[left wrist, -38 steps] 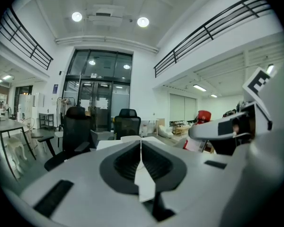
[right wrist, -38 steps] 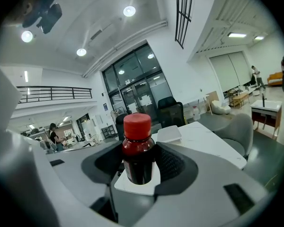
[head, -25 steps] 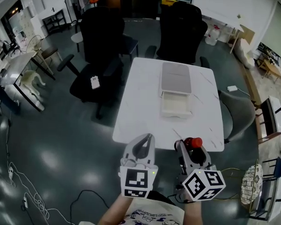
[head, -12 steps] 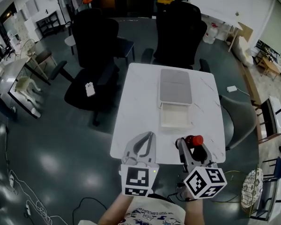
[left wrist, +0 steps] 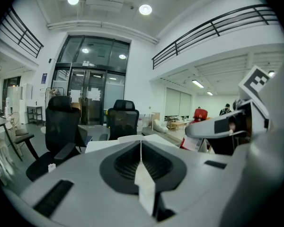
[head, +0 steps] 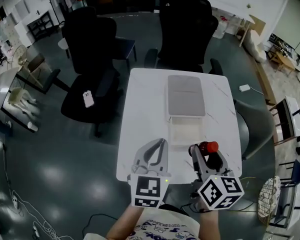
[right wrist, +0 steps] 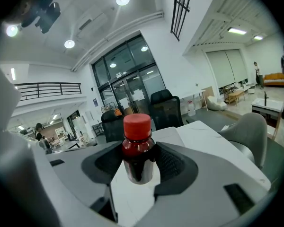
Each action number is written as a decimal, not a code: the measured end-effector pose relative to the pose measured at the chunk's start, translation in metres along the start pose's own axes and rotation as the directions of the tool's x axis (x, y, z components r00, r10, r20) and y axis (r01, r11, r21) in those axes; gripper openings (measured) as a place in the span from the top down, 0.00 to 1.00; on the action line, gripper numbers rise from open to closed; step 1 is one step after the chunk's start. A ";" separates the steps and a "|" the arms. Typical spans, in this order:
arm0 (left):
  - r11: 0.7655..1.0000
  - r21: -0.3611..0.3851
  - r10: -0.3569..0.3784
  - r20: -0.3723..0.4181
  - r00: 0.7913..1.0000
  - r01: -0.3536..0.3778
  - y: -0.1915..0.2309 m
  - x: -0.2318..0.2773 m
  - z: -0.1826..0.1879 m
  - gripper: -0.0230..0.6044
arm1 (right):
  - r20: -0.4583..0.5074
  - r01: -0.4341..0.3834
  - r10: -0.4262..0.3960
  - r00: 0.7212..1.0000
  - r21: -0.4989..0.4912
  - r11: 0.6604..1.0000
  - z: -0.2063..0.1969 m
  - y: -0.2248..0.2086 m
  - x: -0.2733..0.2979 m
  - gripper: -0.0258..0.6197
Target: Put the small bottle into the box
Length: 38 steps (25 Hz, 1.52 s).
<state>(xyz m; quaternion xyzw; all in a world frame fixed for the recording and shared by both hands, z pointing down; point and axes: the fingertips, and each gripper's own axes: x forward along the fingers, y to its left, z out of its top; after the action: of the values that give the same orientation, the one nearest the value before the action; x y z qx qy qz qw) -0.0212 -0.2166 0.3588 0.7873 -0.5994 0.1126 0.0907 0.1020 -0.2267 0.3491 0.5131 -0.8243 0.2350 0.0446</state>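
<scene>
We are pinching 1 small bottle (right wrist: 137,148), base hidden, in our right gripper (head: 205,156) over the desk's (head: 140,114) near edge. Left gripper (left wrist: 142,148) is pressing together. 1 box (head: 186,134) is sitting mid-desk.

small bottle (right wrist: 137,148): dark reddish body, red cap screwed on
bottle pose: upright, clamped between the jaws of the right gripper (head: 206,154)
bottle place: over the near right part of the white table (head: 140,109), near the box
box (head: 184,134): shallow white tray, open, flat mid-table
lid (head: 186,95): grey, lying at the box's far edge
</scene>
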 end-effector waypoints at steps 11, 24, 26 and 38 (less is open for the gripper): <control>0.998 -0.017 -0.056 -0.045 0.997 0.055 0.015 0.042 -0.012 0.93 | -0.035 0.077 -0.076 0.996 0.026 0.997 -0.005 -0.021 0.038 0.61; 0.996 -0.048 -0.083 -0.120 0.989 0.078 0.016 0.072 -0.034 0.93 | -0.110 0.107 -0.101 0.989 0.054 0.993 -0.020 -0.042 0.070 0.61; 0.996 -0.055 -0.081 -0.132 0.988 0.075 0.016 0.079 -0.038 0.93 | -0.124 0.103 -0.095 0.988 0.057 0.993 -0.023 -0.046 0.077 0.61; 0.996 -0.080 -0.067 -0.224 0.972 0.050 0.011 0.115 -0.065 0.93 | -0.219 0.077 -0.062 0.974 0.059 0.995 -0.041 -0.076 0.120 0.61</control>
<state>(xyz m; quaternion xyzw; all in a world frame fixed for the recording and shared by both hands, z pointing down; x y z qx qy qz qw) -0.0069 -0.3072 0.4543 0.7828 -0.5655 0.1766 0.1906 0.1051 -0.3351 0.4494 0.5141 -0.7876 0.3156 0.1252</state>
